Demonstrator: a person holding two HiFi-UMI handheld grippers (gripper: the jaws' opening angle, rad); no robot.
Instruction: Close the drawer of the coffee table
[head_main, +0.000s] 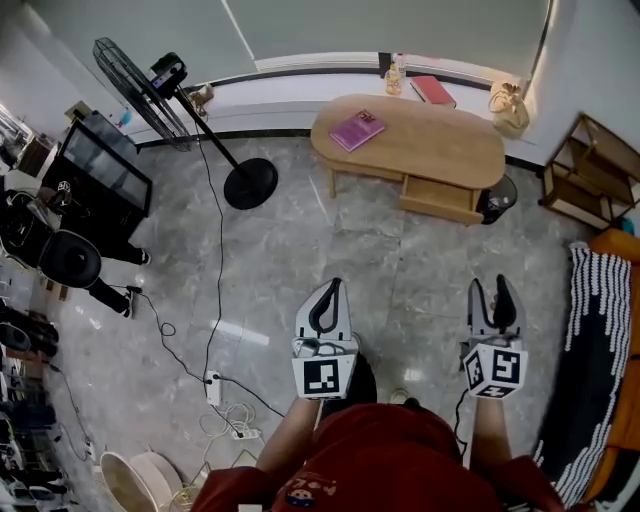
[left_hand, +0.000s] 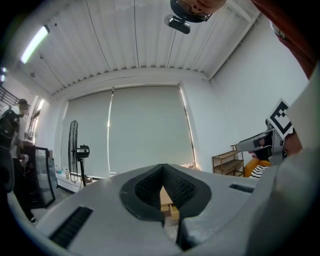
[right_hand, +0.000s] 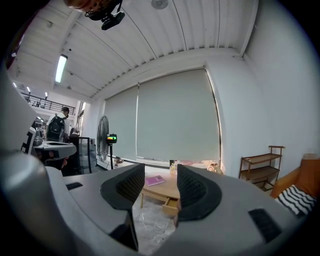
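Drawer: the drawer (head_main: 440, 197) stands pulled out from the near side of the coffee table (head_main: 455, 152), toward its right-hand end, at about 1 o'clock from the person and well apart from both grippers.
Table top: a pink book (head_main: 357, 130) lies at its 10 o'clock end; a red book (head_main: 432, 90) and a small bottle (head_main: 393, 77) sit on the sill beyond it.
Handling: I'd judge it a stiff, light wooden box that slides rather than lifts. A flat push on the middle of its front panel should send it in; pressing at one corner could skew it. I can't make out a handle.
Left gripper: the left gripper (head_main: 334, 288) is clenched, tips together, with nothing in it.
Right gripper: the right gripper (head_main: 491, 290) is released, jaws apart, with only the far-off table showing between them.
Head view only: the whole table top, both grippers and the standing fan (head_main: 150, 85) at 10 o'clock.
Right gripper view only: the drawer (right_hand: 171, 204) side-on, jutting out under the top.
Left gripper view only: a sliver of wood through the loop behind its closed tips, and the other gripper at 3 o'clock.
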